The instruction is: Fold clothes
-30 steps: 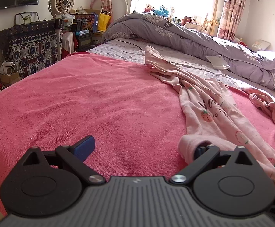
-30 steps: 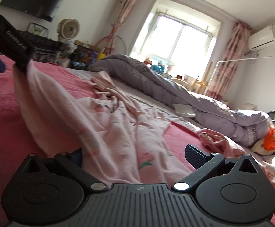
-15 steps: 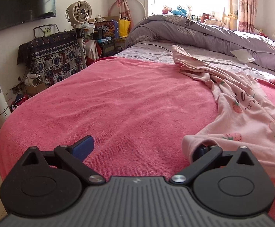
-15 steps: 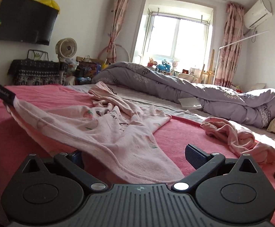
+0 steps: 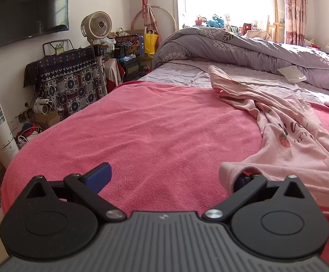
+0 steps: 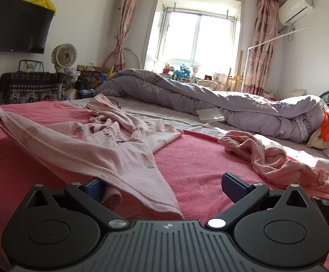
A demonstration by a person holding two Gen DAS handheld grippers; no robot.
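Both tools have their jaws spread wide over a pink terry blanket [image 5: 164, 131] on a bed, and neither is clamped on anything. The left gripper [image 5: 171, 176] has the hem of a pale pink strawberry-print garment [image 5: 300, 145] draped over its right finger, whose tip is hidden under the cloth; the blue pad of its left finger [image 5: 98, 176] stands bare above the blanket. From there the garment runs toward 1 o'clock, up to the grey bedsheet [image 5: 178, 72]. In the right wrist view the same garment [image 6: 101, 145] stretches from 10 o'clock down to the right gripper [image 6: 164, 188], its lower edge lying over the left finger, while the right finger [image 6: 234, 188] is uncovered. A second crumpled pink garment [image 6: 268, 156] lies on the blanket at 2 o'clock, apart from the first. A rolled grey floral duvet [image 6: 209, 99] lies across the bed beyond, with a white flat object [image 6: 209, 114] resting against it.
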